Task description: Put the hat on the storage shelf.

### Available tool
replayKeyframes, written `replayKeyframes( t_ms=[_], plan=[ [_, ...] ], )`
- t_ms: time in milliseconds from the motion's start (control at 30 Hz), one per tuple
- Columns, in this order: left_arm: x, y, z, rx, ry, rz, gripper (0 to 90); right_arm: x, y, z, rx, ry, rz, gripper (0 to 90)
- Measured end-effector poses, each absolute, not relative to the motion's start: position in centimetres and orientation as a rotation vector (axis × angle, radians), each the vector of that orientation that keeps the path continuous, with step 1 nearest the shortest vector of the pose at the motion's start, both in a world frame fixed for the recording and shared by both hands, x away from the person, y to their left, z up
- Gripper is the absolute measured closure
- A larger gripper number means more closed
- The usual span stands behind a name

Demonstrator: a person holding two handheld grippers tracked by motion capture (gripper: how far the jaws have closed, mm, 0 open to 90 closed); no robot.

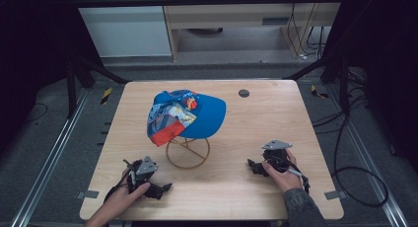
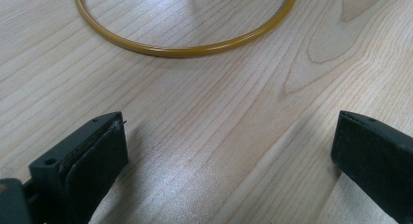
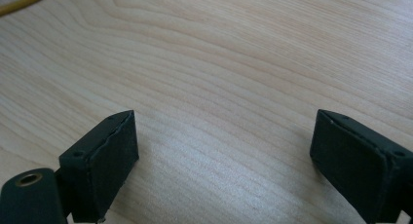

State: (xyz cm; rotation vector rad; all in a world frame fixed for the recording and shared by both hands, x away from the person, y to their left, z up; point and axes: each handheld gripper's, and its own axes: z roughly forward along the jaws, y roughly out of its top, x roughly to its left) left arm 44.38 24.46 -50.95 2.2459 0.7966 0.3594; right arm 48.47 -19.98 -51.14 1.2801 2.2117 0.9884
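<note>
1. Blue cap w/ printed panels sits on a gold wire stand, mid worktop, toward the far side.
2. Left hand-held gripper near front-left edge, held by left hand; jaws spread wide, nothing between, low over the wood in left gripper view. Stand's ring base just ahead of it.
3. Right hand-held gripper front-right, in right hand; jaws wide apart, empty.
4. Both grippers well apart from cap, either side of stand.
5. Small dark round disc near far edge of worktop.
</note>
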Motion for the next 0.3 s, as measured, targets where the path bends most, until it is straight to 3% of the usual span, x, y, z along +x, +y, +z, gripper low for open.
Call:
replayKeyframes(
  t_ms=[300],
  plan=[
    [44.38,24.46,-50.95,2.245,0.797,0.359,0.0,47.43,-19.88,-51.17,1.266,2.214,0.971,9.2]
  ],
)
